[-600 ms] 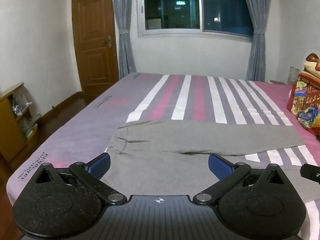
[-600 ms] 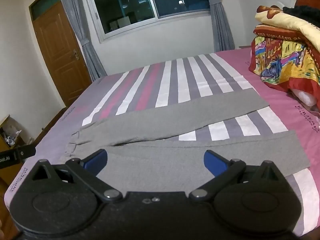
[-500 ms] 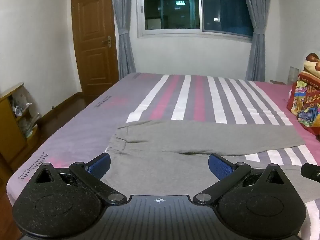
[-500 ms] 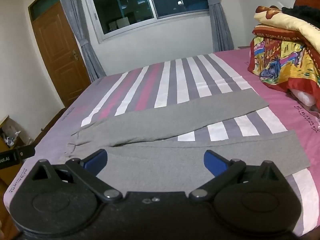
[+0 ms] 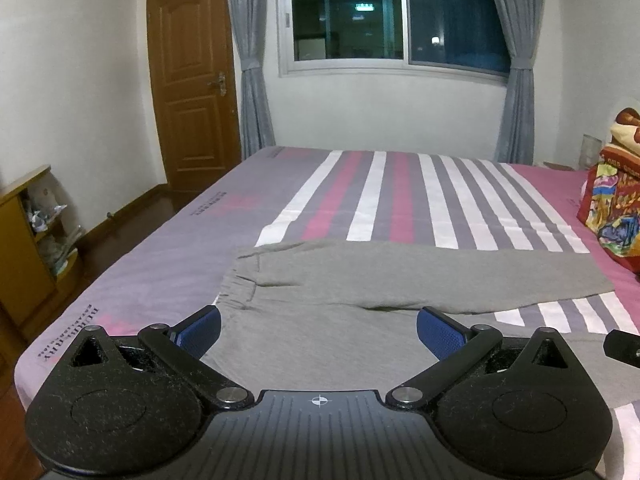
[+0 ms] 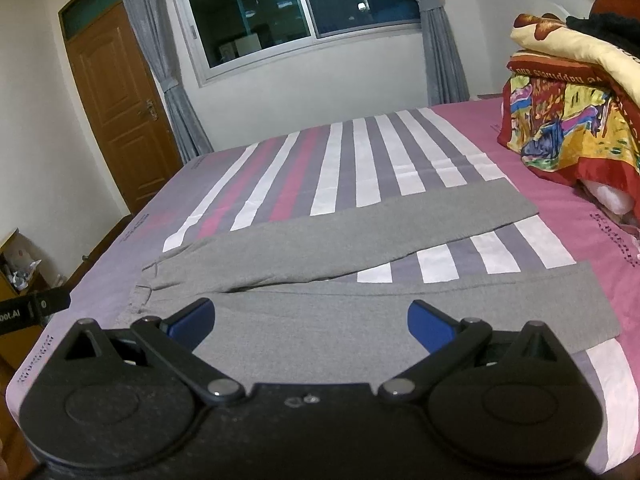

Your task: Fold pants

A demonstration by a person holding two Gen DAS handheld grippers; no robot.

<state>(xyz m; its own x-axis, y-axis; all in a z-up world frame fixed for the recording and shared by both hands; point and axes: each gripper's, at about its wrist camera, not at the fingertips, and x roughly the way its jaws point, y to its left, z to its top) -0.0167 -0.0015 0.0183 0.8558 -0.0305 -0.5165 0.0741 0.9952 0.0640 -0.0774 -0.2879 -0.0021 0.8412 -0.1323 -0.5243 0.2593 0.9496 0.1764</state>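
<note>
Grey pants [image 5: 360, 280] lie flat on the striped bed, waistband at the left, both legs spread apart and running to the right. They also show in the right wrist view [image 6: 320, 248]. My left gripper [image 5: 319, 330] is open and empty, held above the near leg close to the waistband. My right gripper [image 6: 310, 322] is open and empty, held above the near leg further right. The near edge of the pants is hidden behind both grippers.
The bed sheet [image 5: 384, 192] has pink, grey and white stripes. A colourful folded quilt [image 6: 572, 120] sits at the bed's right side. A wooden shelf [image 5: 24, 240] stands left of the bed, with a door [image 5: 188, 80] and a window [image 5: 392, 16] beyond.
Both views have shifted only slightly; the pants lie as before and both grippers stay open.
</note>
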